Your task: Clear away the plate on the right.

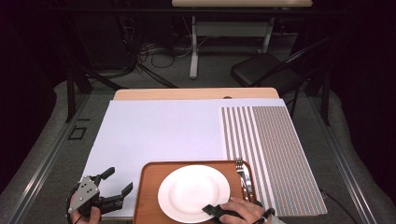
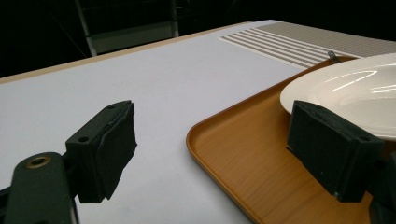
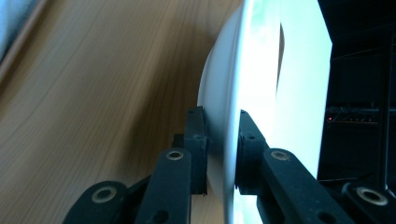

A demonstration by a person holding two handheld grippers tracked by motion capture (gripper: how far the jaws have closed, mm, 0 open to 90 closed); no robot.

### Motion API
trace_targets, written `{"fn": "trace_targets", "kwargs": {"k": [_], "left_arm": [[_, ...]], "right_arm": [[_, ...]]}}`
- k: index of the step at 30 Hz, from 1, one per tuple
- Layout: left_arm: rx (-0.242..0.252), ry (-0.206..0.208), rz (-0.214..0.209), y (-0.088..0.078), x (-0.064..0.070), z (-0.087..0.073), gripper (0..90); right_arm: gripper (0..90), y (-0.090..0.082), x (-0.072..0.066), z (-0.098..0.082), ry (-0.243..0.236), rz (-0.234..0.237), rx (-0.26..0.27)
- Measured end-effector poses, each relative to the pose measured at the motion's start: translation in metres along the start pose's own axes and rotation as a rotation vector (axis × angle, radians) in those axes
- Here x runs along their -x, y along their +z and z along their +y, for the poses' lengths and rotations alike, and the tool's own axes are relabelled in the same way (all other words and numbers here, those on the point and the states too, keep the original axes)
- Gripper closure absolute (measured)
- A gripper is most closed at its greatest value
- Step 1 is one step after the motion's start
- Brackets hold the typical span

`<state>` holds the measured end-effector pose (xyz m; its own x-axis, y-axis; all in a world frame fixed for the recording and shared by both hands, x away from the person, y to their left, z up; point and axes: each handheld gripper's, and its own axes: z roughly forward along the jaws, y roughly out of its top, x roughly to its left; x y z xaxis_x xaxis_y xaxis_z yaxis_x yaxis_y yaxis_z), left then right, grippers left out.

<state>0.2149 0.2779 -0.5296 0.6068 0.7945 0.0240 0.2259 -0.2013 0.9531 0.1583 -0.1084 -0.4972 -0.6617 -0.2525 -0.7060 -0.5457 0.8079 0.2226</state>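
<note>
Presently, a round white ceramic plate (image 1: pixel 194 192) is seen resting in a rectangular brown wooden tray (image 1: pixel 148 186) at the near edge of the table, which is covered by a pale lavender sheet (image 1: pixel 159 130). The plate's near right rim is gripped by the right gripper (image 1: pixel 212 210), held in the person's right hand (image 1: pixel 243 211) at the bottom of the high view. In the right gripper view the two black jaws are clamped on the thin white rim (image 3: pixel 223 154), one pad on each face of it, with the wood grain of the tray (image 3: pixel 93 93) shown beside the plate.

A silver metal fork (image 1: pixel 243 175) is laid along the right side of the tray, just beside the plate and apart from it. To the right of the tray, a grey and white striped woven placemat (image 1: pixel 271 149) is spread over the sheet.

The left gripper (image 1: pixel 113 183) is held by the left hand (image 1: pixel 88 215) over the sheet, just left of the tray's near left corner. Its jaws are spread wide and nothing is held between them. In the left gripper view one black pad (image 2: pixel 105 149) is seen above the lavender sheet (image 2: pixel 140 84) and the other above the tray's floor (image 2: pixel 247 154), with the tray's raised edge between them and the plate's rim (image 2: pixel 341 88) just behind the right-hand pad. The fork's tines (image 2: pixel 332 56) are glimpsed beyond the plate.
</note>
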Motion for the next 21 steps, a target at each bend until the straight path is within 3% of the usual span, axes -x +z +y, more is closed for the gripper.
{"fn": "trace_targets", "kwargs": {"k": [1, 4, 6, 7, 9, 20, 21], "left_arm": [[0.000, 0.000, 0.000, 0.000, 0.000, 0.000, 15.7], [0.006, -0.002, 0.003, -0.001, 0.000, 0.000, 15.7], [0.006, -0.002, 0.004, -0.001, 0.000, 0.000, 15.7], [0.007, -0.003, 0.004, -0.001, 0.000, 0.000, 15.7], [0.006, -0.003, 0.003, -0.001, 0.000, 0.000, 15.7], [-0.001, -0.003, -0.001, 0.000, 0.000, 0.000, 15.7], [-0.001, -0.003, -0.002, 0.000, 0.000, 0.000, 15.7]], "right_arm": [[78.6, 0.000, -0.002, -0.001, 0.019, 0.003, -0.010], [78.5, 0.003, -0.002, -0.003, -0.002, 0.002, -0.003], [78.7, 0.006, -0.004, -0.006, 0.001, 0.003, 0.011], [78.5, 0.005, -0.006, -0.006, 0.008, 0.009, -0.013], [79.5, 0.007, -0.008, -0.009, 0.014, 0.020, -0.010], [80.4, 0.011, -0.015, -0.011, -0.012, 0.042, -0.003], [79.8, 0.013, -0.017, -0.011, 0.004, 0.047, 0.010]]}}
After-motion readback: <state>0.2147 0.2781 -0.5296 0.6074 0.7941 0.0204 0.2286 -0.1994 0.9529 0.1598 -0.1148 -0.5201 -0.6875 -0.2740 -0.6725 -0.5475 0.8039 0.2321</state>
